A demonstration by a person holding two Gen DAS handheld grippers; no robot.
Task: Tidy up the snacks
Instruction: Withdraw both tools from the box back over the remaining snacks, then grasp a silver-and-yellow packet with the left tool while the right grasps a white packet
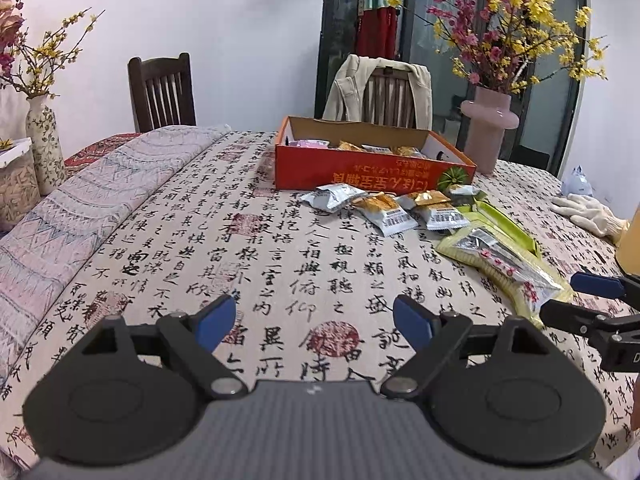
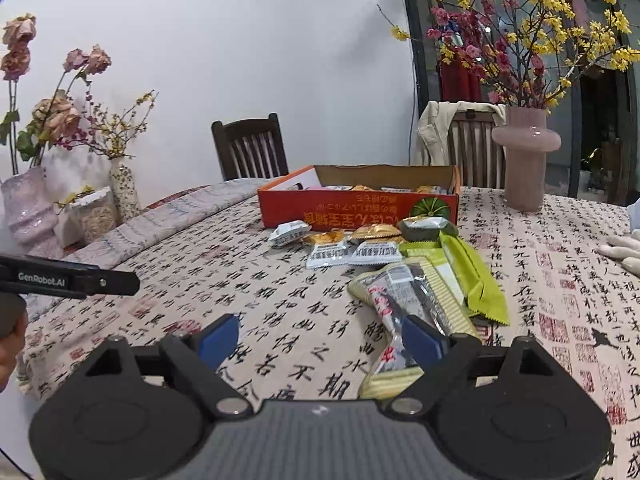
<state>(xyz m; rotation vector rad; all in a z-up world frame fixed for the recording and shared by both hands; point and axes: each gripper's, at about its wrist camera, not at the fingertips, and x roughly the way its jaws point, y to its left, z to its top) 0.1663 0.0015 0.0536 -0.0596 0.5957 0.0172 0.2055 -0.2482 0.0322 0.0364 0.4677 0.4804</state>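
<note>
Right gripper (image 2: 320,340) spread, empty, nearest. Long yellow snack packet (image 2: 404,304) just ahead-right, long axis running away toward orange box (image 2: 356,210). Left gripper (image 1: 314,322) spread, farther.

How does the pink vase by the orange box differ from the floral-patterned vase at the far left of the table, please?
The pink vase is plain, wide and has a bulging collar; the floral vase is slim and speckled with a small flower print. The pink vase holds dense yellow and dark pink blossom branches; the floral vase holds a few sparse twigs. The pink one stands right of the orange box, the floral one far left. Both stand upright.
</note>
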